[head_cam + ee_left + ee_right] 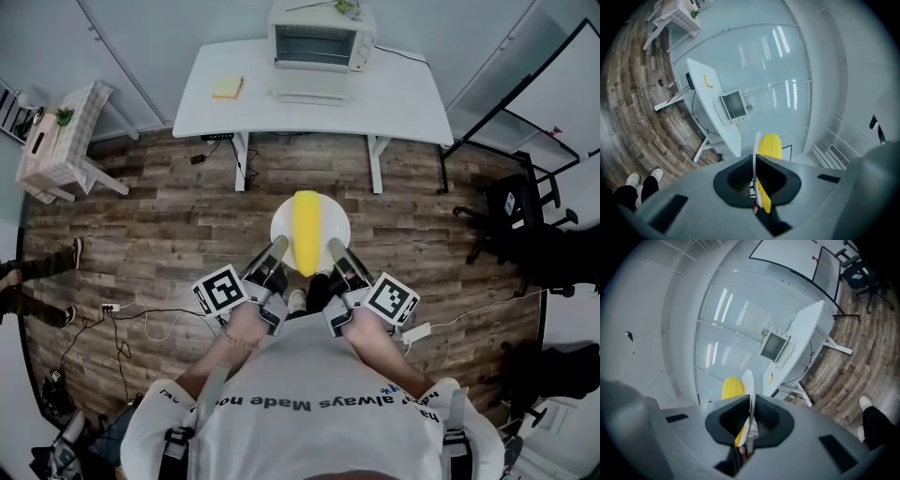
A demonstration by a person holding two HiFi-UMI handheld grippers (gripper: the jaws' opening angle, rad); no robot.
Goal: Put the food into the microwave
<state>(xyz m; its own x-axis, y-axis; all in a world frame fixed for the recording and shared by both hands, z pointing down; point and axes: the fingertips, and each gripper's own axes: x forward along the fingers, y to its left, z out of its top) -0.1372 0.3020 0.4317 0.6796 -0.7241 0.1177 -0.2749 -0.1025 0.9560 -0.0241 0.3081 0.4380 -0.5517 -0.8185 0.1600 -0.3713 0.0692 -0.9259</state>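
Left gripper (278,247) and right gripper (336,249), each clamped on an opposite edge of the white plate (281,225), hold it level in front of the person; both gripper views show the rim pinched between the jaws. On the plate lies the food, a yellow corn cob (307,231) by its look. Beyond, well apart across the wooden floor (169,216), the microwave (319,39) stands on a white desk (403,98), its door apparently folded down. Step in hand: carrying. Next move, by judgement: reach the desk, keep the plate level, slide it through the opening
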